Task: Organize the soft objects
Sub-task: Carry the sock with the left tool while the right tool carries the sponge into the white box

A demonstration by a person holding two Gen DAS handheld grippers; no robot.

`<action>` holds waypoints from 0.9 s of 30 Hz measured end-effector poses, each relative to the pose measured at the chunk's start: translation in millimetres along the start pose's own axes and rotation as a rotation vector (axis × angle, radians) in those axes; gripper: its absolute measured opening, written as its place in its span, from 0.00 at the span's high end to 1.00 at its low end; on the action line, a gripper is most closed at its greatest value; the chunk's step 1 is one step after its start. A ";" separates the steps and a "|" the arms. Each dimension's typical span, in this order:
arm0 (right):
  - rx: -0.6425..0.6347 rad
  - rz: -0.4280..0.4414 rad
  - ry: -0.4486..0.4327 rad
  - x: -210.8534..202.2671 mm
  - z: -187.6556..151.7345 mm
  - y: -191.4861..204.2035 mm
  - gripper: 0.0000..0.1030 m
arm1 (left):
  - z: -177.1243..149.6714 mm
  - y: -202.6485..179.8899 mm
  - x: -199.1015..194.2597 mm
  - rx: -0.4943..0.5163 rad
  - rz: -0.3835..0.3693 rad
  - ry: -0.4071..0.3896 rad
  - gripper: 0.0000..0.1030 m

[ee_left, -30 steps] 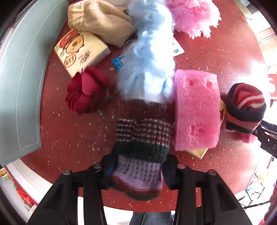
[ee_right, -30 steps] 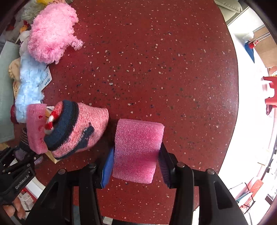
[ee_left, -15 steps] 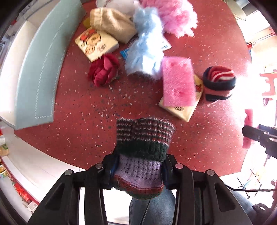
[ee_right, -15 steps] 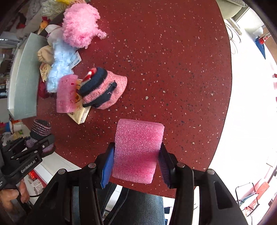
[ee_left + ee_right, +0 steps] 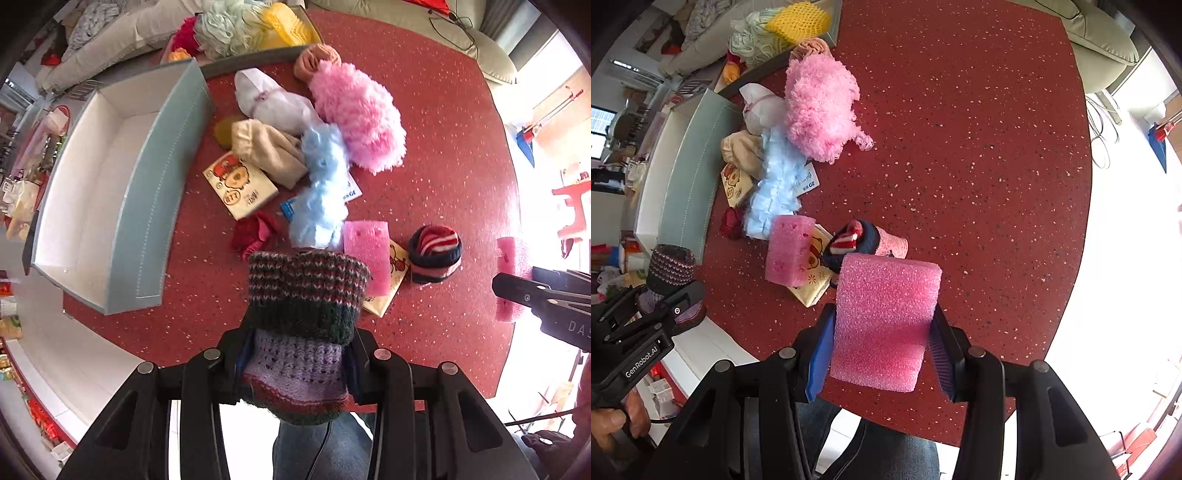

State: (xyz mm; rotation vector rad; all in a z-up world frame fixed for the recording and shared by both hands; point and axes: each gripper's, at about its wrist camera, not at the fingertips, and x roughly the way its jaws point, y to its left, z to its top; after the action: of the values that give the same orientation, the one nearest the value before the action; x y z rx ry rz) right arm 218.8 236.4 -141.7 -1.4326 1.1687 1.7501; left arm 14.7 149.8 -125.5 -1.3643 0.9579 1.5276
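Red speckled table (image 5: 443, 155), soft pile beside the open bin (image 5: 110, 192). Both grippers have risen clear of it: left gripper (image 5: 295, 369) clenched on the knit sock (image 5: 306, 295), right gripper (image 5: 882, 343) squeezing the pink sponge (image 5: 886, 314). Both lifted, probably bin-bound next.

left gripper (image 5: 295, 363): my black plastic frame; round silver screws on the knuckles; blue pads inside the fingers
right gripper (image 5: 882, 341): same black build; silver screws; blue pads (image 5: 820, 350), the right one ribbed
markings: white "GenRobot.AI" on the left unit's side; "DAS" partly visible on the right's
hand (image 5: 613, 424): bare skin, thumb on the left handle
legs: blue jeans below both grippers
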 end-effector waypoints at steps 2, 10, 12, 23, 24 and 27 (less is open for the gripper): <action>0.006 0.000 -0.010 -3.6 0.5 1.1 0.50 | 0.1 1.4 -17.7 -0.005 0.003 -0.007 0.60; 0.110 0.002 -0.080 -16.1 3.5 2.2 0.50 | 10.0 15.4 -32.6 0.062 -0.006 -0.038 0.60; 0.155 0.012 -0.083 -12.7 2.0 5.1 0.50 | 12.2 21.3 -32.8 0.102 -0.008 -0.042 0.60; 0.365 0.020 -0.120 3.3 13.5 60.6 0.50 | 44.4 92.0 -34.5 0.229 -0.076 -0.041 0.60; 0.354 0.013 -0.121 2.7 16.8 70.0 0.50 | 46.9 99.6 -35.2 0.225 -0.077 -0.047 0.60; 0.304 -0.007 -0.121 0.6 30.2 100.7 0.50 | 52.7 123.1 -38.8 0.193 -0.097 -0.071 0.60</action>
State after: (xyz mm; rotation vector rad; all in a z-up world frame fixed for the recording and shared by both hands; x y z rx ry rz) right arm 118.6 218.8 -114.9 -1.1341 1.2975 1.5524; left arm -117.2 152.8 -80.7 -1.1948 0.9550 1.3650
